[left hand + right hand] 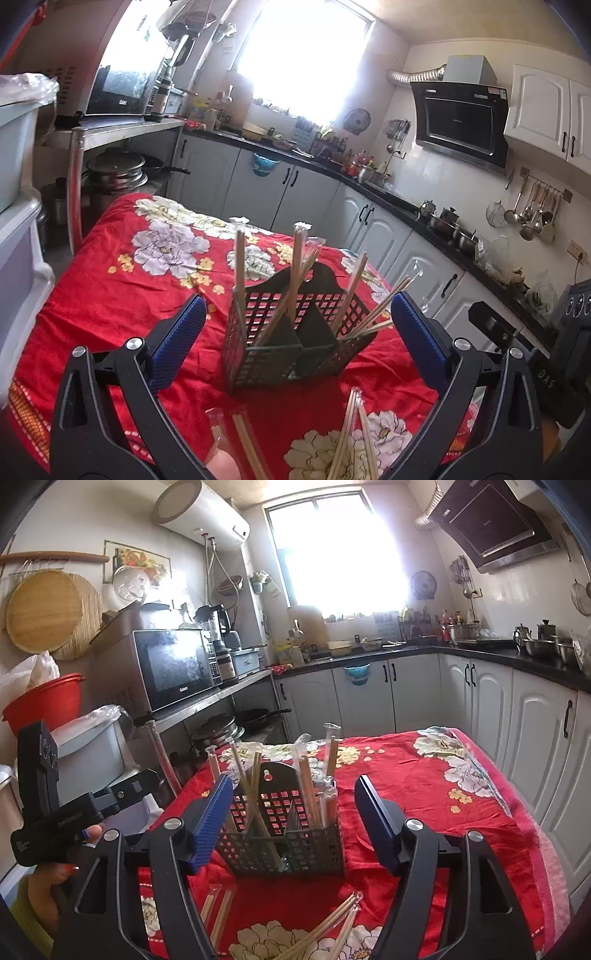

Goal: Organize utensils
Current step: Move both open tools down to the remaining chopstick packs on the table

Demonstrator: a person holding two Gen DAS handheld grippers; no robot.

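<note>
On the red floral cloth (110, 295) stands a dark perforated plastic caddy (295, 343), holding thin wrapped wooden chopsticks (241, 266). Two loose chopstick bundles (325, 926) lie before it. Left gripper (297, 328) and right gripper (291, 812): jaws apart, empty, ribbed blue pads.

Chopsticks (295, 273) jut above caddy (295, 332); bare cloth (110, 325) left.

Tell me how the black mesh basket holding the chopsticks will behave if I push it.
The basket looks like thin perforated plastic, so probably light and quick to slide. It stands tall on wrinkled red cloth, so its base may catch and tip it rather than glide. The wrapped chopsticks lean well above its rim, so a shove would likely rattle them or spill some.
</note>
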